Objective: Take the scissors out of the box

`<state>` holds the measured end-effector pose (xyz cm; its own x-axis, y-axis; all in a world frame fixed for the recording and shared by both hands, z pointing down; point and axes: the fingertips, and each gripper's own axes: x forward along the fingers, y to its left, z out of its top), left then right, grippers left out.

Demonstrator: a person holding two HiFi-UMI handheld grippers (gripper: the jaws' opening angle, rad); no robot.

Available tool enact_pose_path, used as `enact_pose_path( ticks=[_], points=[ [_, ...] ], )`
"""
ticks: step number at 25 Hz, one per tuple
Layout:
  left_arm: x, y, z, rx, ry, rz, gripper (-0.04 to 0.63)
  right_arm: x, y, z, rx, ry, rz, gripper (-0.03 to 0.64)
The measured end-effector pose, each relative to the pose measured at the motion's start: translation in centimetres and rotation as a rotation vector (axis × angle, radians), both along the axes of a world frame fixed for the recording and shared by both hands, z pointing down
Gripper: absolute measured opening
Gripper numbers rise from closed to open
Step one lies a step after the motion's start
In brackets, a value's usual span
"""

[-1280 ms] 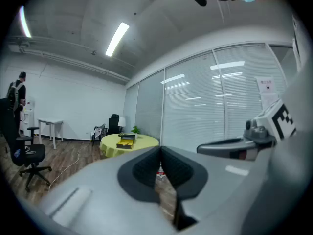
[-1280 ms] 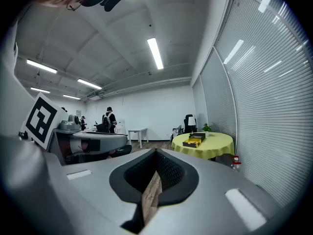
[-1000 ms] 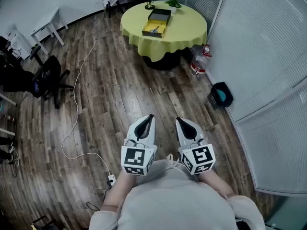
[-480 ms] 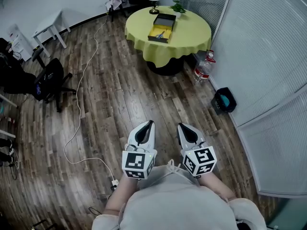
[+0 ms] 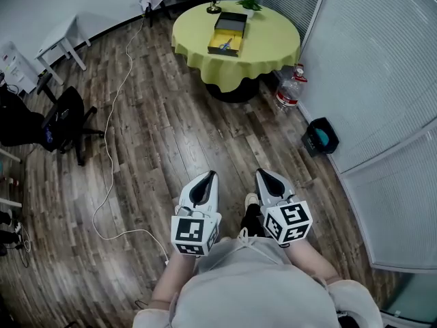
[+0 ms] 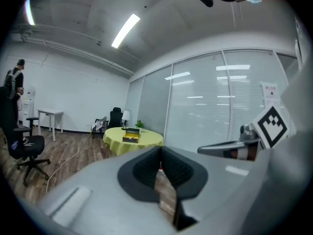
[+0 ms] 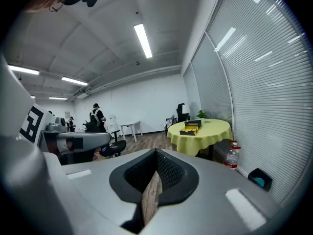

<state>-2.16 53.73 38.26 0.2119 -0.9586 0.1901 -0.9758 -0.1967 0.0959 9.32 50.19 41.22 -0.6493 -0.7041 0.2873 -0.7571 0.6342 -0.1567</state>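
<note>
Well short of the table, head view: the person stood on wood floor; the round table [image 5: 266,43] with yellow cloth sat at the far end of the room.
Box: the box [image 5: 231,23] lay open on the table top, near its middle, black half farther, yellow half nearer.
Scissors: the scissors [image 5: 224,44] lay inside the yellow half, a small bluish shape, detail too small to read.
Left gripper: the left gripper [image 5: 208,178] was held low in front of the body, aimed toward the table, nowhere near it.
Right gripper: the right gripper [image 5: 265,176] was just beside the left one, aimed the same way.
Clutter: a water bottle [image 5: 288,93] stood on the floor beside the table; a cable [image 5: 113,149] ran over the floor to the table's left.
Left gripper view: pads pressed together at the tips, nothing between them; table and box [image 6: 132,133] were far beyond the jaws.
Right gripper view: pads met at the tips, only floor showed through the gap below, nothing held; box [image 7: 190,127] was on the table, far ahead.
Step in hand: likely the approach to the table, no grasp started.
Doing it well: come at the table's near edge, stay clear of the bottle and cable, keep the box central in both gripper views, spread one gripper's jaws before it reaches over the yellow half, and likely steady the box with the other.
</note>
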Motion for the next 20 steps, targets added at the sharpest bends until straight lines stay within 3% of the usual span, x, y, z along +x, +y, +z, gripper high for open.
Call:
enact_pose_path(
  ticks=[7,20],
  points=[
    [-2.9,-8.5,1.3,-0.026,0.036,-0.073,0.006,-1.7,-8.1,2.7,-0.093,-0.012,-0.037,-0.002],
    [-1.8,-33.2,1.0,-0.031,0.019,-0.103,0.006,-2.0,-32.8,1.5,-0.033,0.021,-0.122,-0.002]
  ],
)
